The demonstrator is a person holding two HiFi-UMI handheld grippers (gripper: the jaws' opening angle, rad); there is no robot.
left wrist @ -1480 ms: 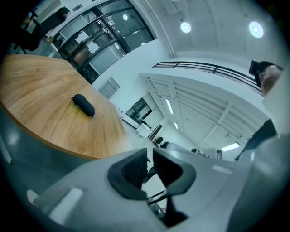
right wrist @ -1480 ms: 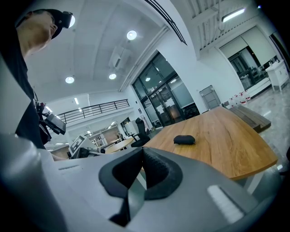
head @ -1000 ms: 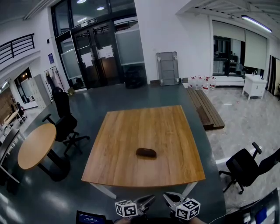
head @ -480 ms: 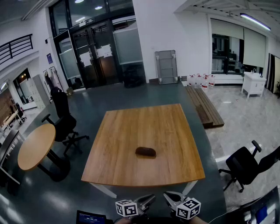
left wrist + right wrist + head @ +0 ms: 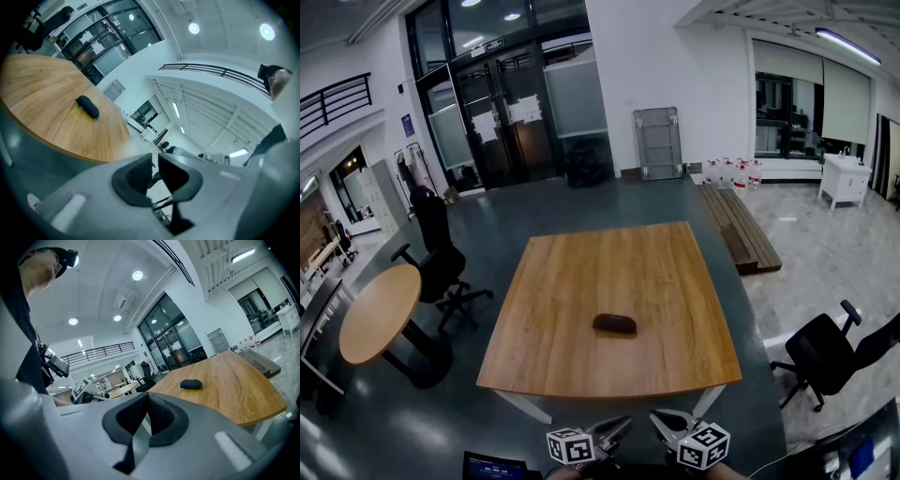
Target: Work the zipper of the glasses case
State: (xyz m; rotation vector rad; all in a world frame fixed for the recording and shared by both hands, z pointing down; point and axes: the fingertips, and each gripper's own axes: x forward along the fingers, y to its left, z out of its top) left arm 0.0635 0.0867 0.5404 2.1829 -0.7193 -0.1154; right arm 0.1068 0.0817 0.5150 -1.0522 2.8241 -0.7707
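The dark glasses case [image 5: 614, 323] lies on the wooden bench [image 5: 609, 253], toward the middle of its near edge. Beyond that edge, the left hand-held gripper [image 5: 155, 161] gapes a slit, empty; the right hand-held gripper [image 5: 146, 401] is clenched on nothing.

glasses case [image 5: 614, 323]: zipper too small to tell | left claw [image 5: 622, 427], right claw [image 5: 658, 422]: partly cut by bottom edge
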